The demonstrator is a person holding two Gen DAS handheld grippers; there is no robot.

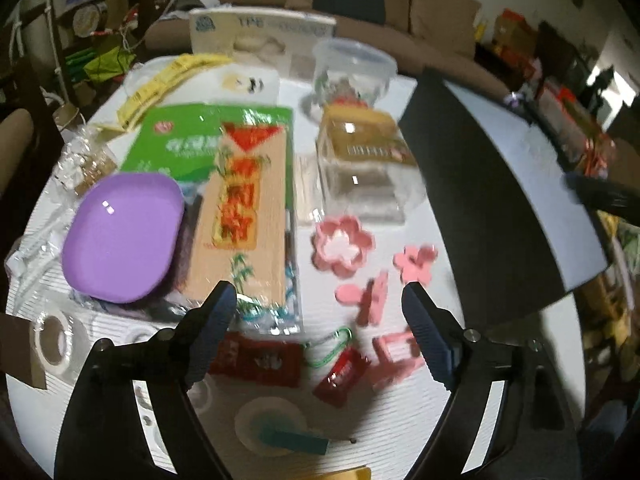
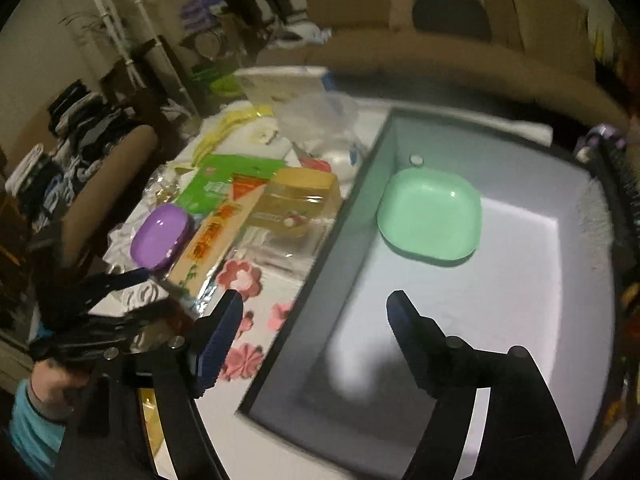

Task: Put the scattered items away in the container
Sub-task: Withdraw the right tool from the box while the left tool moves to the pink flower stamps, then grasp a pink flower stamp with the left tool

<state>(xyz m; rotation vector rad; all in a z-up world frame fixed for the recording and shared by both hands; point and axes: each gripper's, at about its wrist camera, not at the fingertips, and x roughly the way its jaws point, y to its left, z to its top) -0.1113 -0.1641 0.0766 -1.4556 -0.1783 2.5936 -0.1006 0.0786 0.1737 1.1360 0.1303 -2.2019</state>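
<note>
Two grippers: both empty, fingers spread wide, nothing pinched in either one.
Left gripper (image 1: pixel 316 304): hovers over the messy side of the table (image 1: pixel 400 420), with the loose stuff right under and ahead of it.
Right gripper (image 2: pixel 316 312): hangs over the near corner of the bin (image 2: pixel 320 280), so it's on the drop-off side, not the pickup side.
Bin contents: so far a green dish (image 2: pixel 430 216) and a small white bit at the back; lots of bare floor left.
Closest loose items: pink clips (image 1: pixel 370 296), a red packet (image 1: pixel 260 358) and a red keychain thing (image 1: pixel 340 372), all sitting between or just below the left fingers.
Other clutter: purple dish (image 1: pixel 120 236) off to the left, a long chopstick pack (image 1: pixel 244 216) dead ahead, flower cutter (image 1: pixel 342 246) just past the clips.
Key relation: bin lies to the right of the left gripper, well apart from the clips, across the dark wall.
Long axis: the chopstick pack runs away from the gripper, roughly in line with the fingers, so my guess is a grab across its width works.
Nearer arm: left, easily, for anything loose.
Progress guess: early, most items are not in yet.
</note>
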